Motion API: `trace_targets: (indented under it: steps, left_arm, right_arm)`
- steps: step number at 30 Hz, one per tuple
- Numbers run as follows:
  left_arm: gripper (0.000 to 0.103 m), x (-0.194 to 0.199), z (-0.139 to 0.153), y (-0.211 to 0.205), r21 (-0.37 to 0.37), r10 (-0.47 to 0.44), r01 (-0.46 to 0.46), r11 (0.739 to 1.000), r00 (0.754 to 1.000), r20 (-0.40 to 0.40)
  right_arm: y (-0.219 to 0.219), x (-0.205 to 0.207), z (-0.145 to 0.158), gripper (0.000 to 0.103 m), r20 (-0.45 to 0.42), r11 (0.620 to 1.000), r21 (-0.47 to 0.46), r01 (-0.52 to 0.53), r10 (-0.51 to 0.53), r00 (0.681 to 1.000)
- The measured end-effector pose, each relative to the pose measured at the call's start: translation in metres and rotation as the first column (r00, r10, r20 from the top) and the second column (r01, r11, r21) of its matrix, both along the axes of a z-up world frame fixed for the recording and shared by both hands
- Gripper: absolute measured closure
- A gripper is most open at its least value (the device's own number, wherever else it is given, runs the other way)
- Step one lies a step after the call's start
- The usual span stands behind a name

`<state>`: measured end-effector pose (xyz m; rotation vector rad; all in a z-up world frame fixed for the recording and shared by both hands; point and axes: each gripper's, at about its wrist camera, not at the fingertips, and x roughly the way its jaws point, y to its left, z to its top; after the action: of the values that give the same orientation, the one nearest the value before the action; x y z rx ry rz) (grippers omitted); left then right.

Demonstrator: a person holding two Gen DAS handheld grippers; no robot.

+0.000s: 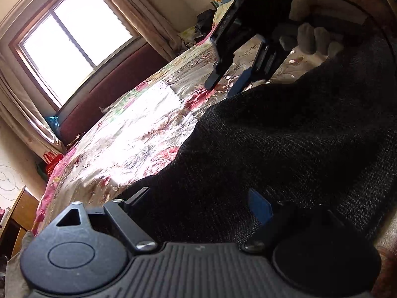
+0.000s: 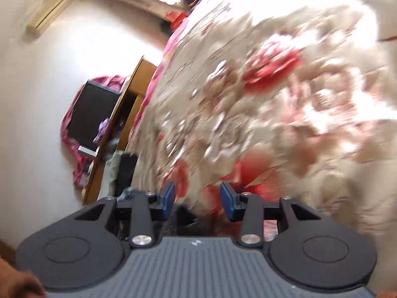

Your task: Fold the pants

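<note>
Dark, nearly black pants [image 1: 285,144] lie bunched on a floral bedspread [image 1: 139,134]. In the left wrist view my left gripper [image 1: 201,198] is wide open with the pants cloth between and over its fingers; the blue pad [image 1: 260,206] of the right finger shows against the cloth. My right gripper [image 1: 224,84], held by a gloved hand, is open, its fingertips at the pants' far edge on the bedspread. In the blurred right wrist view the right gripper [image 2: 197,196] is open and empty over the bedspread [image 2: 285,99].
A window [image 1: 74,37] with curtains and a dark red headboard [image 1: 111,94] stand beyond the bed. Clutter is piled at the bed's far end [image 1: 206,22]. A wooden cabinet [image 2: 124,114] with a dark screen stands beside the bed.
</note>
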<state>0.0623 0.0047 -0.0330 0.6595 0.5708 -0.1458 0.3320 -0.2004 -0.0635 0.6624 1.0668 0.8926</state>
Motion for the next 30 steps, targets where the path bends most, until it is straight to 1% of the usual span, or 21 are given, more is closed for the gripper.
trace_targets:
  steps: [2, 4, 5, 6, 8, 9, 10, 11, 12, 13, 14, 15, 17, 18, 21, 22, 23, 25, 27, 28, 30]
  left_arm:
    - [0.006, -0.001, 0.007, -0.004, 0.024, -0.017, 0.016, 1.0, 1.0, 0.02]
    - [0.006, -0.002, 0.017, -0.011, 0.001, -0.027, 0.027, 1.0, 0.999, 0.043]
    - [0.006, -0.002, 0.024, -0.016, -0.028, -0.032, 0.034, 0.999, 0.998, 0.05]
    - [0.006, -0.002, 0.028, -0.022, -0.049, -0.039, 0.042, 0.998, 0.998, 0.055]
    - [0.006, -0.001, 0.031, -0.039, -0.055, -0.064, 0.068, 0.996, 0.996, 0.065]
    - [0.006, 0.001, 0.03, -0.049, -0.043, -0.073, 0.076, 0.996, 0.995, 0.061]
    - [0.006, 0.005, 0.027, -0.059, -0.025, -0.077, 0.078, 0.997, 0.996, 0.035]
    - [0.006, 0.012, 0.021, -0.069, -0.003, -0.078, 0.078, 0.997, 0.997, -0.012]
    - [0.006, 0.021, 0.011, -0.079, 0.036, -0.076, 0.079, 0.996, 0.994, -0.075]
    - [0.006, 0.025, 0.005, -0.085, 0.066, -0.076, 0.082, 0.994, 0.993, -0.094]
    - [0.006, 0.025, 0.0, -0.091, 0.099, -0.082, 0.09, 0.991, 0.993, -0.089]
    - [0.006, 0.023, 0.001, -0.097, 0.127, -0.09, 0.1, 0.987, 0.993, -0.079]
    - [0.006, 0.018, 0.006, -0.106, 0.141, -0.123, 0.133, 0.981, 0.989, -0.078]
    - [0.006, 0.015, 0.007, -0.115, 0.148, -0.139, 0.15, 0.977, 0.987, -0.082]
    - [0.006, 0.007, 0.002, -0.138, 0.213, -0.174, 0.187, 0.959, 0.982, -0.076]
    - [0.006, 0.006, 0.001, -0.144, 0.225, -0.184, 0.196, 0.955, 0.98, -0.073]
    - [0.006, 0.005, 0.0, -0.15, 0.226, -0.194, 0.206, 0.952, 0.978, -0.077]
    - [0.006, 0.004, 0.0, -0.16, 0.229, -0.208, 0.222, 0.948, 0.974, -0.086]
    - [0.006, 0.001, 0.0, -0.169, 0.248, -0.225, 0.241, 0.938, 0.97, -0.091]
    - [0.006, 0.0, 0.0, -0.172, 0.259, -0.23, 0.246, 0.934, 0.969, -0.091]
    - [0.006, -0.003, 0.002, -0.176, 0.268, -0.238, 0.256, 0.929, 0.966, -0.098]
  right_arm:
    - [-0.031, -0.018, 0.019, 0.061, 0.066, 0.996, -0.03, 0.078, -0.076, 0.995]
    - [-0.061, -0.053, 0.039, 0.061, 0.159, 0.982, -0.107, 0.157, -0.139, 0.977]
    - [-0.072, -0.073, 0.044, 0.061, 0.192, 0.975, -0.141, 0.174, -0.145, 0.971]
    - [-0.084, -0.092, 0.045, 0.061, 0.205, 0.968, -0.169, 0.184, -0.148, 0.968]
    - [-0.103, -0.123, 0.036, 0.061, 0.188, 0.954, -0.221, 0.203, -0.162, 0.969]
    - [-0.114, -0.132, 0.026, 0.064, 0.163, 0.937, -0.277, 0.215, -0.175, 0.971]
    - [-0.121, -0.138, 0.019, 0.079, 0.156, 0.906, -0.342, 0.251, -0.208, 0.966]
    - [-0.135, -0.144, 0.012, 0.09, 0.16, 0.883, -0.363, 0.298, -0.256, 0.953]
    - [-0.154, -0.147, 0.008, 0.096, 0.141, 0.882, -0.321, 0.346, -0.317, 0.938]
    - [-0.175, -0.15, 0.007, 0.096, 0.119, 0.865, -0.286, 0.413, -0.395, 0.911]
    - [-0.194, -0.157, 0.011, 0.09, 0.122, 0.834, -0.257, 0.488, -0.473, 0.872]
    - [-0.212, -0.167, 0.018, 0.081, 0.16, 0.8, -0.243, 0.548, -0.524, 0.837]
    - [-0.252, -0.194, 0.035, 0.078, 0.261, 0.711, -0.254, 0.656, -0.603, 0.754]
    - [-0.271, -0.21, 0.04, 0.076, 0.283, 0.665, -0.244, 0.706, -0.648, 0.707]
    - [-0.32, -0.255, 0.043, 0.076, 0.291, 0.528, -0.192, 0.827, -0.775, 0.561]
    - [-0.332, -0.267, 0.039, 0.075, 0.284, 0.485, -0.185, 0.854, -0.806, 0.519]
    - [-0.342, -0.275, 0.033, 0.074, 0.271, 0.457, -0.185, 0.87, -0.827, 0.493]
    - [-0.355, -0.282, 0.02, 0.077, 0.233, 0.428, -0.181, 0.885, -0.856, 0.462]
    - [-0.36, -0.282, 0.009, 0.077, 0.209, 0.423, -0.116, 0.899, -0.874, 0.438]
    - [-0.361, -0.279, 0.007, 0.077, 0.208, 0.416, -0.105, 0.903, -0.879, 0.429]
    - [-0.368, -0.271, 0.007, 0.077, 0.233, 0.418, -0.092, 0.904, -0.873, 0.428]
